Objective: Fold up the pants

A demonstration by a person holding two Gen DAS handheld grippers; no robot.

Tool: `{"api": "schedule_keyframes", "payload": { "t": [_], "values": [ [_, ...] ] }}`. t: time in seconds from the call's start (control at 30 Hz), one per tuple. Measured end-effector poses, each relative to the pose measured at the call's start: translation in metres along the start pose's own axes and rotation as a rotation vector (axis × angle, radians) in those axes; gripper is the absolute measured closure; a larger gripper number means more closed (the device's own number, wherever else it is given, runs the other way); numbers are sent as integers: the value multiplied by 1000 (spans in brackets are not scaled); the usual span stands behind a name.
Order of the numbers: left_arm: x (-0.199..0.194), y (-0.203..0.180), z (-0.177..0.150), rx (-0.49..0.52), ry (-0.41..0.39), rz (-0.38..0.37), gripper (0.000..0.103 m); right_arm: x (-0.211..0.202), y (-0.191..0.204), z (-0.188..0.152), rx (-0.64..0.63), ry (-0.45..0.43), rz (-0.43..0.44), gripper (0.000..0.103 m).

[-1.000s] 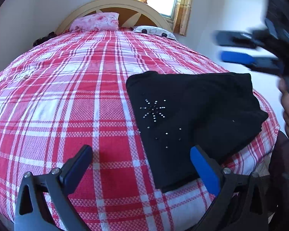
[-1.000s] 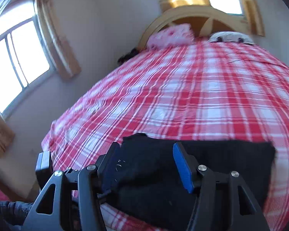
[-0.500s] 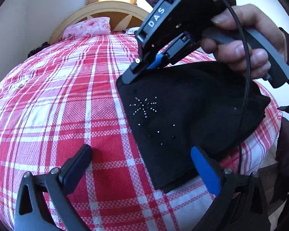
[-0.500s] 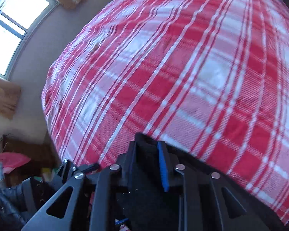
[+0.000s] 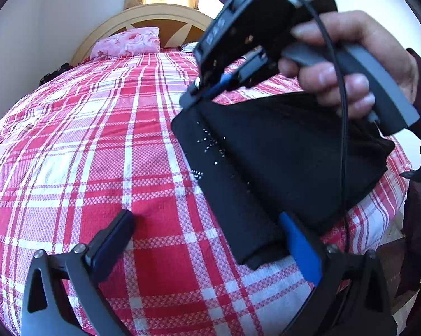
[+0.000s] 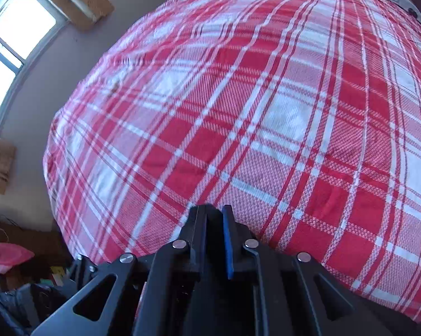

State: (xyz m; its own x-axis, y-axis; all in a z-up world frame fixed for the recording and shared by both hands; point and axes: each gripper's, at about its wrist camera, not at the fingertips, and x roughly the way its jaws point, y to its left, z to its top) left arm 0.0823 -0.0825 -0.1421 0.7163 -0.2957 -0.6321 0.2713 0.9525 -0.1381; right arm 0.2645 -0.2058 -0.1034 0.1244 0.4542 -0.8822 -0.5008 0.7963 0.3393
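Black pants (image 5: 272, 162) with small shiny studs lie folded on the red plaid bed (image 5: 98, 151), near its right edge. My right gripper (image 5: 202, 95) is shut on the far left corner of the top layer and lifts it off the layer below. In the right wrist view its fingers (image 6: 214, 224) pinch black cloth above the bed. My left gripper (image 5: 207, 238) is open and low over the bed, with its blue right finger (image 5: 300, 243) against the near end of the pants and its left finger (image 5: 112, 238) on bare bedspread.
A pink pillow (image 5: 126, 42) and a wooden headboard (image 5: 154, 16) stand at the far end of the bed. A window (image 6: 11, 39) is on the wall at the left. Clutter lies on the floor beside the bed (image 6: 17, 260).
My right gripper came in from the right, shut on the far left corner of the pants and lifted it, peeling the top layer up. My left gripper stayed put.
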Motion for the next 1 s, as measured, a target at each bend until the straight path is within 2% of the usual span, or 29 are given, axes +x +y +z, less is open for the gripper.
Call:
{"api": "schedule_keyframes", "payload": {
  "t": [0.07, 0.17, 0.23, 0.33, 0.43, 0.53, 0.6, 0.67, 0.73, 0.8, 0.9, 1.0],
  "values": [
    [-5, 3, -1, -8, -5, -10, 0, -16, 0, 0, 6, -44, -2, 88],
    [-12, 8, -3, -6, -7, 5, 0, -41, -1, -6, 13, -113, -62, 85],
    [-14, 12, -4, -12, -5, 12, 0, -53, -4, -18, 40, -149, -24, 83],
    [-16, 17, -4, -19, -3, 24, 0, -67, -2, -55, 51, -178, 19, 80],
    [-13, 14, -6, -5, -3, 40, 0, -63, 7, -86, 31, -177, 48, 78],
    [-12, 13, -5, -9, 10, 48, 0, -34, -5, -110, 72, -118, 29, 75],
    [-12, 14, -3, -13, 22, 47, 0, -31, -23, -118, 152, -196, 117, 75],
    [-10, 13, 1, -17, 39, 52, 0, -32, -37, -121, 241, -219, 199, 75],
    [-7, 12, 5, -14, 57, 61, 0, -35, -42, -124, 274, -243, 231, 75],
    [-5, 12, 8, -21, 75, 66, 0, -41, -39, -129, 255, -259, 205, 73],
    [-1, 12, 14, -31, 100, 73, 0, -60, -32, -142, 206, -307, 123, 48],
    [0, 8, 21, -25, 110, 74, 0, -75, -33, -156, 194, -332, 47, 45]
  ]
}}
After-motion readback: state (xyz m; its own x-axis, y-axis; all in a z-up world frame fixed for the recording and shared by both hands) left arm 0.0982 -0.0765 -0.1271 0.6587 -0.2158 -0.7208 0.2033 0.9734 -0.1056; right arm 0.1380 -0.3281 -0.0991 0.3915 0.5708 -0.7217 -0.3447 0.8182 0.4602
